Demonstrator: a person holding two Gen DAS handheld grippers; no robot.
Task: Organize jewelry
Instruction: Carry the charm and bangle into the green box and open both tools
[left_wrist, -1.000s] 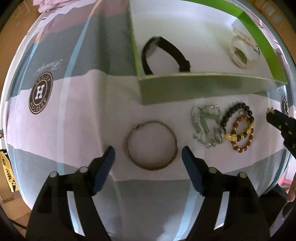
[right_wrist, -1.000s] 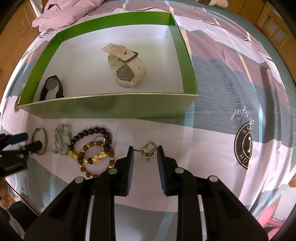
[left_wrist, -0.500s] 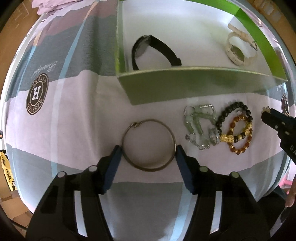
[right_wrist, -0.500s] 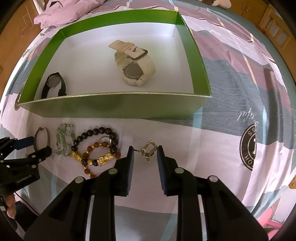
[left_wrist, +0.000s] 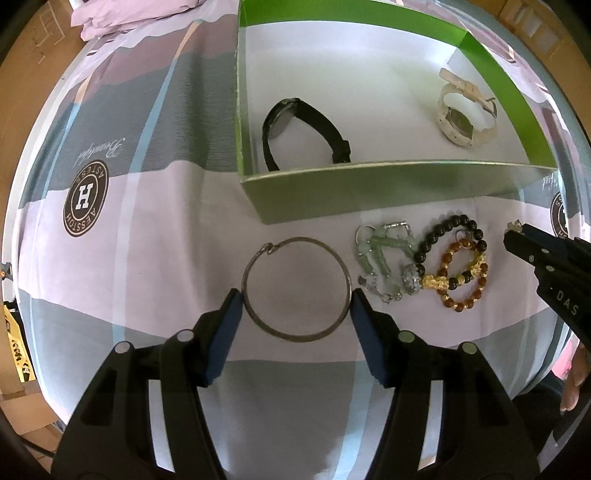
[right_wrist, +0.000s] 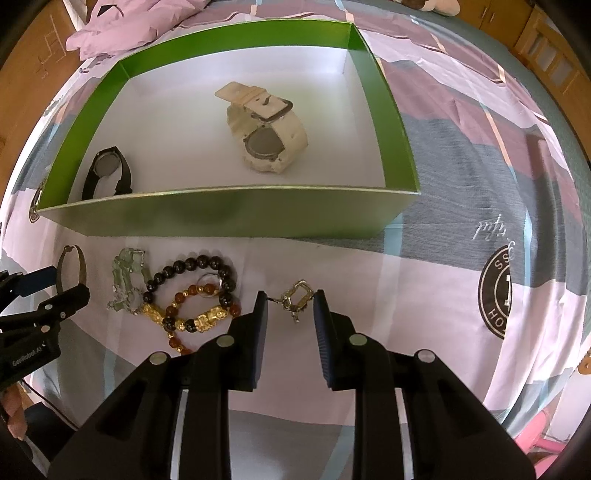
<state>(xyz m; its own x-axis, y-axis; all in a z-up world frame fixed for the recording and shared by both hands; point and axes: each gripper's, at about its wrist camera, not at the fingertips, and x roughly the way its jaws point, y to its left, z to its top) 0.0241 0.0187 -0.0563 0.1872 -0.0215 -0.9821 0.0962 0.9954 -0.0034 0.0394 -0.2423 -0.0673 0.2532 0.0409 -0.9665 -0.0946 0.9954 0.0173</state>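
Note:
A thin metal bangle (left_wrist: 295, 288) lies on the bedsheet; my left gripper (left_wrist: 295, 304) is shut on it, pads against both sides. My right gripper (right_wrist: 289, 306) is shut on a small metal clasp piece (right_wrist: 295, 297) and holds it between the pads. A green box (right_wrist: 221, 210) with a white floor holds a black watch (left_wrist: 295, 125) and a cream watch (right_wrist: 264, 133). A pale green bead bracelet (left_wrist: 384, 254), a black bead bracelet (left_wrist: 448, 230) and an amber-and-gold bead bracelet (left_wrist: 461, 280) lie in front of the box.
The bed is covered by a striped pink and grey sheet with round logos (left_wrist: 85, 197). A pink pillow (right_wrist: 122, 33) lies behind the box. The right gripper shows at the right edge of the left wrist view (left_wrist: 517, 236).
My left gripper's jaws have moved forward and closed in from wide apart onto the bangle's sides. My right gripper has kept its hold on the clasp piece and edged nearer the box.

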